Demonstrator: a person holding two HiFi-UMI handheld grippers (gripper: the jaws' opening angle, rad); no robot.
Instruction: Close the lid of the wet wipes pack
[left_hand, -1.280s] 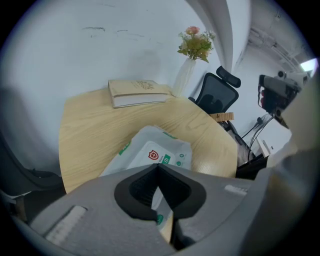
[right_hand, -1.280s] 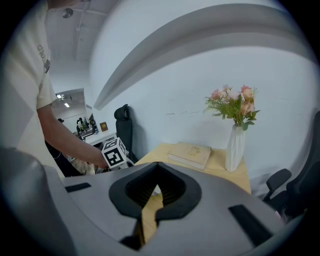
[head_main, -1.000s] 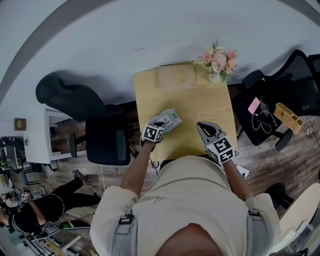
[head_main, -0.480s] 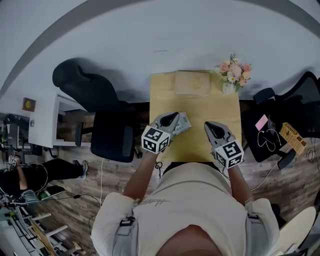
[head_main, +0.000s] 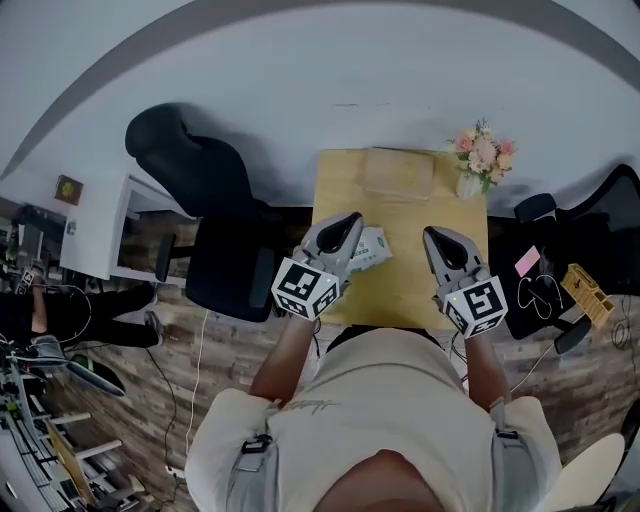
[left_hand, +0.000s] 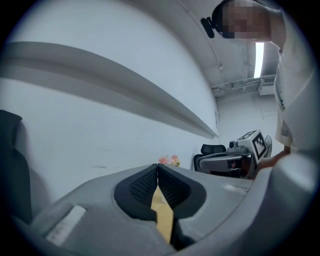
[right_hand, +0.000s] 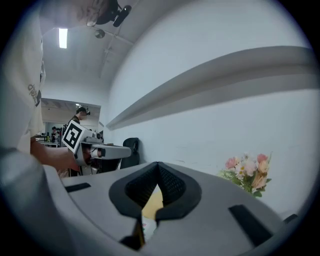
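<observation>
Left tool (head_main: 349, 220) higher, off wipes pack (head_main: 375, 248)

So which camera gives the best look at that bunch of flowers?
The right gripper view: the flowers stand large and side-on, blooms and leaves distinct. The head view shows them small, from above, at the table's far right corner. The left gripper view shows only a tiny pink speck.

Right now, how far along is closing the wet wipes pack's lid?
Probably near finished: the green-and-white soft wet wipes pack lies free on the light wooden table. Nothing in hand: the left gripper and right gripper are both shut, empty, held above the table. Left: confirm the lid, too small to see here.
</observation>
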